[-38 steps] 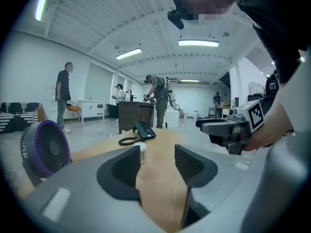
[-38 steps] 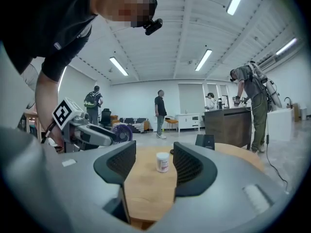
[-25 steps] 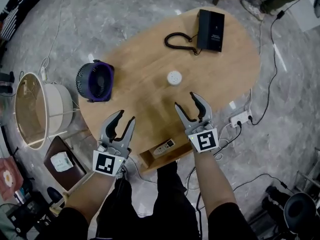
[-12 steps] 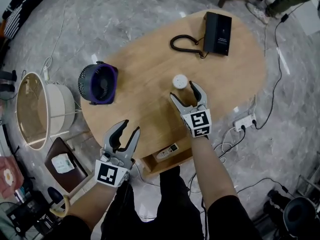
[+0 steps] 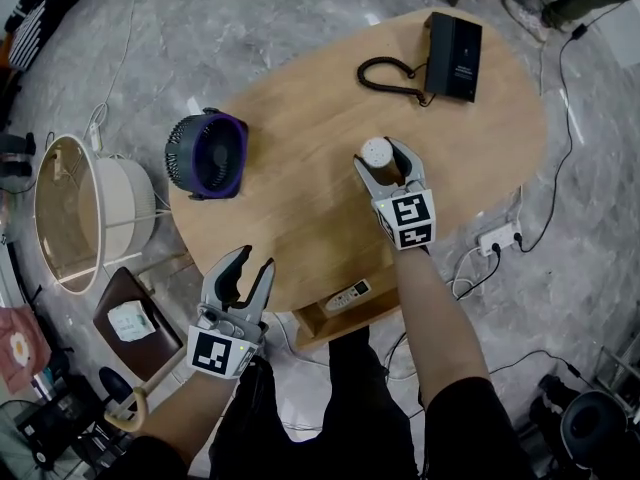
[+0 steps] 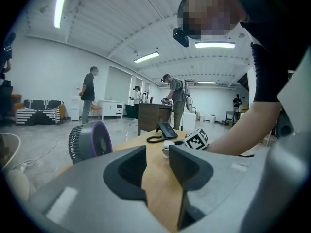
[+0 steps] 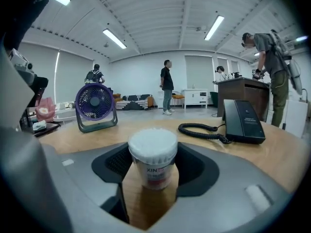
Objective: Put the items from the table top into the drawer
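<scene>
A small round container with a white lid stands upright on the oval wooden table. My right gripper is lowered around it. In the right gripper view the container sits between the jaws, which have just been closing; they flank it closely, and I see no squeeze. My left gripper hangs over the table's near edge, open and empty. In its own view the left gripper shows only bare wood between the jaws. Below the near edge an open drawer holds a remote control.
A purple desk fan stands at the table's left. A black telephone with a coiled cord lies at the far right. A round white basket and a power strip are on the floor. People stand in the background.
My right gripper moved forward and down over the table until its jaws came around the container. My left gripper drew back towards the table's near edge.
</scene>
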`<state>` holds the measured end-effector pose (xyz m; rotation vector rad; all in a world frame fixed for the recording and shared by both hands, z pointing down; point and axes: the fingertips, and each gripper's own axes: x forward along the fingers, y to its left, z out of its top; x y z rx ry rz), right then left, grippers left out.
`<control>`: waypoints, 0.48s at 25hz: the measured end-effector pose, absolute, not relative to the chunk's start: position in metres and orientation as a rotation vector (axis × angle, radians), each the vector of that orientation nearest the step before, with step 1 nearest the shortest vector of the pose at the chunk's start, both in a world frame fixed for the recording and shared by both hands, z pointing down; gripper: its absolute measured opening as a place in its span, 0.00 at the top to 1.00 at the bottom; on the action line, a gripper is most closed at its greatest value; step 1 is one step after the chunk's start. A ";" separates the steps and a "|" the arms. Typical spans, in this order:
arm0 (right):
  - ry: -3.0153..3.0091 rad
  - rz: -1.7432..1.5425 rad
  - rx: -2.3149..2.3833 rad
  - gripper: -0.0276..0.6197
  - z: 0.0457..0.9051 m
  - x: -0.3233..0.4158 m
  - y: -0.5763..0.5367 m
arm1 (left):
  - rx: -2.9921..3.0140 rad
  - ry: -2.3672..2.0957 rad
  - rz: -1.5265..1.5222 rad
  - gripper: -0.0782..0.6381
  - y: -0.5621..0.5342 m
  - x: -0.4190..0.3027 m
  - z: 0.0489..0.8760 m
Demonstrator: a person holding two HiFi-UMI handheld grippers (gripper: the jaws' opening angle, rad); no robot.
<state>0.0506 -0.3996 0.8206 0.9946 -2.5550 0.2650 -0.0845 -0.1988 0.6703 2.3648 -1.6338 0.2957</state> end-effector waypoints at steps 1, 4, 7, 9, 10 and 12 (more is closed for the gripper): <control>-2.558 0.262 1.011 0.52 0.818 0.052 -0.398 | 2.367 -1.637 0.294 0.68 -0.197 -0.087 0.669; -2.577 0.246 1.060 0.52 0.806 0.060 -0.384 | 2.370 -1.630 0.292 0.68 -0.192 -0.092 0.668; -2.593 0.213 1.089 0.51 0.789 0.076 -0.356 | 2.379 -1.603 0.305 0.68 -0.188 -0.089 0.669; -2.594 0.211 1.112 0.51 0.780 0.091 -0.333 | 2.390 -1.573 0.313 0.68 -0.185 -0.083 0.670; -2.592 0.220 1.125 0.51 0.776 0.098 -0.322 | 2.399 -1.555 0.315 0.68 -0.184 -0.078 0.670; -2.588 0.240 1.147 0.51 0.771 0.108 -0.300 | 2.425 -1.513 0.315 0.68 -0.182 -0.067 0.670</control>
